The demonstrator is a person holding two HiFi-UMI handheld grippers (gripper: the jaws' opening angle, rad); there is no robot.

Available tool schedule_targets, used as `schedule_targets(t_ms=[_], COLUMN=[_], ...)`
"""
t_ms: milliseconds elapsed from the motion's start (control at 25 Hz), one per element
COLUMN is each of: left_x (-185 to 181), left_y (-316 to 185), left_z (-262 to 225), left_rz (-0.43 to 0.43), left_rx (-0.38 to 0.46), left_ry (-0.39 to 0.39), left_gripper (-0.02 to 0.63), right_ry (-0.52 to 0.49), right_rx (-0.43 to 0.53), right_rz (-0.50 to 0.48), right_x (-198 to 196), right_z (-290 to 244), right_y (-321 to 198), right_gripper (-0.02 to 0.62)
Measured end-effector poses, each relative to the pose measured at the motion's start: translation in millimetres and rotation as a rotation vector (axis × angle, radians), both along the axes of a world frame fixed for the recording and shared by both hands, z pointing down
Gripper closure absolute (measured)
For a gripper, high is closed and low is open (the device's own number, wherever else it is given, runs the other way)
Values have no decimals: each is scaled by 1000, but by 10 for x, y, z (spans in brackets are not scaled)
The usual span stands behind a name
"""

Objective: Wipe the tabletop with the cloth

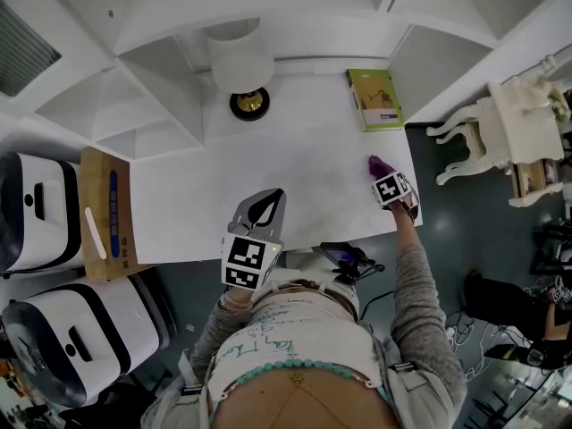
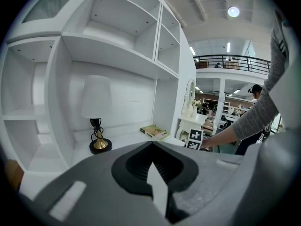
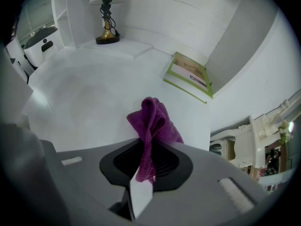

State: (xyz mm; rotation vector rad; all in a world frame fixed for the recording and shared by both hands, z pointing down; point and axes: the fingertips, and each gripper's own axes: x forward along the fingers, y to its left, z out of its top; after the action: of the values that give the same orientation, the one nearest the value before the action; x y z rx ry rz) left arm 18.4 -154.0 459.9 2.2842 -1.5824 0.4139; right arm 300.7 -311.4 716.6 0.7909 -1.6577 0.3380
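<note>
A purple cloth (image 3: 153, 124) is pinched between the jaws of my right gripper (image 3: 146, 147), which is shut on it. The bunched cloth (image 1: 376, 165) rests on the white tabletop (image 1: 295, 168) near its right front corner, just ahead of the right gripper (image 1: 390, 182). My left gripper (image 1: 260, 211) hovers at the table's front edge, left of centre. In the left gripper view the left gripper (image 2: 153, 166) is shut with nothing between its jaws and points toward the back shelves.
A white-shaded lamp (image 1: 241, 65) on a dark and gold base stands at the back of the table. A green book (image 1: 375, 98) lies at the back right. A cardboard box (image 1: 105, 211) sits left of the table and a white ornate chair (image 1: 505, 137) to the right.
</note>
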Motion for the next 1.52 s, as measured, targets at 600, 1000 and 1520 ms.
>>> schedule_targets(t_ms=[600, 1000, 1520], left_x=[-282, -496, -778], left_y=[218, 354, 555], left_z=[11, 5, -43], left_rz=[-26, -40, -58], left_rx=[1, -1, 14], left_ry=[15, 19, 19], left_gripper=[606, 605, 604], right_ry=[24, 63, 43], right_rx=[2, -5, -24], right_rz=[12, 5, -36], right_x=[-218, -412, -822], right_z=[-20, -60, -36], right_y=[108, 211, 388], right_gripper=[518, 518, 518])
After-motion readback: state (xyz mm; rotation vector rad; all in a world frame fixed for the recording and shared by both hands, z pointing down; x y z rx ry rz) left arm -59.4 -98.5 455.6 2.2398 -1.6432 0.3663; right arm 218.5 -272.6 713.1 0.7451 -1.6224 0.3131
